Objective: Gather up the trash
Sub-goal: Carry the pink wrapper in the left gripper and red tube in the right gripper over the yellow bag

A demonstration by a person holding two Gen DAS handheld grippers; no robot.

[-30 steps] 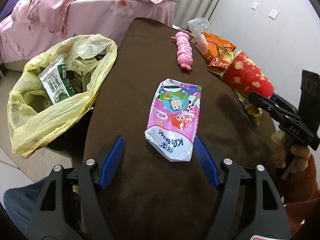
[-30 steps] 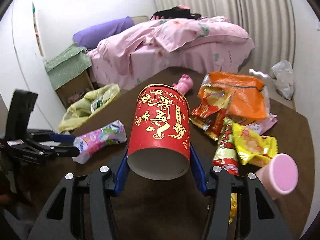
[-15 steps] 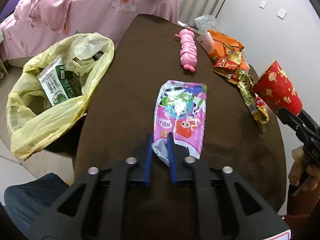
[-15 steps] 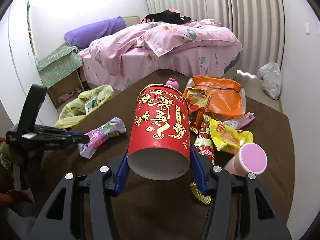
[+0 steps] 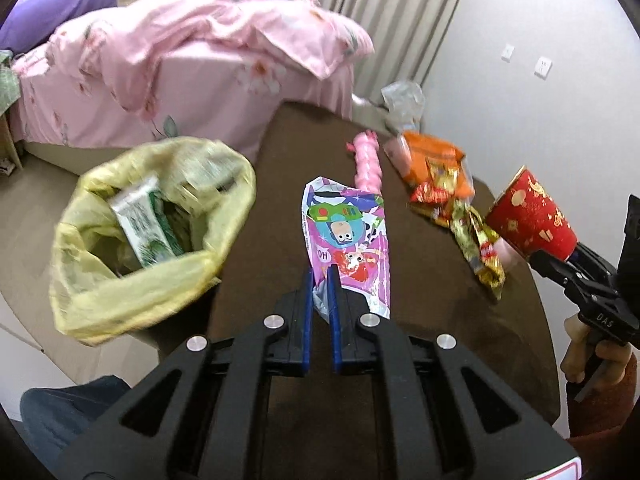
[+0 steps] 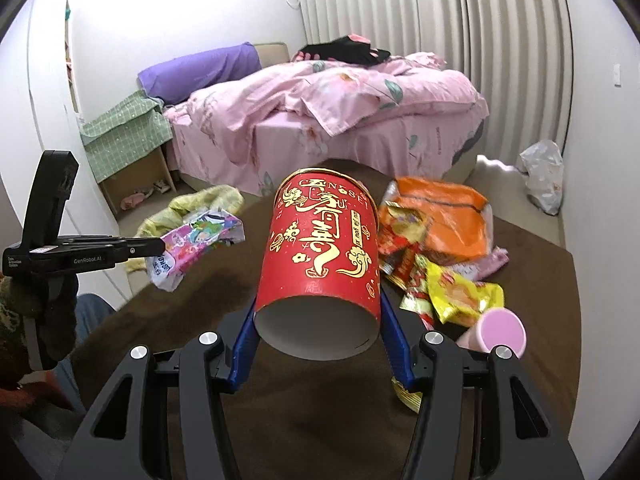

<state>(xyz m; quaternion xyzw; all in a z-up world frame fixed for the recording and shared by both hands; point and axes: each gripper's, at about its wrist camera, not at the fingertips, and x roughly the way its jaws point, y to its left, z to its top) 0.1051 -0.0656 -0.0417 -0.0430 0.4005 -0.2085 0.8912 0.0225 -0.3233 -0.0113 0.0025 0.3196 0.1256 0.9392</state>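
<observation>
My left gripper (image 5: pixel 321 280) is shut on the near end of a pink cartoon tissue pack (image 5: pixel 352 236) and holds it lifted above the brown table (image 5: pixel 280 208); the pack also shows in the right wrist view (image 6: pixel 196 240). A yellow trash bag (image 5: pixel 148 232) with a green-white carton inside hangs open at the table's left edge. My right gripper (image 6: pixel 318 320) is shut on a red paper cup (image 6: pixel 320 256) with gold print, held above the table; the cup shows at right in the left wrist view (image 5: pixel 532 216).
Snack wrappers (image 6: pixel 444 280) and an orange bag (image 6: pixel 440 216) lie at the table's right. A pink cup (image 6: pixel 500 328) lies on its side near them. A pink toy (image 5: pixel 368 160) lies at the table's far side. A pink bed (image 6: pixel 340 112) stands beyond.
My left gripper closed on the tissue pack and lifted it off the table. My right gripper kept hold of the red cup and rose with it.
</observation>
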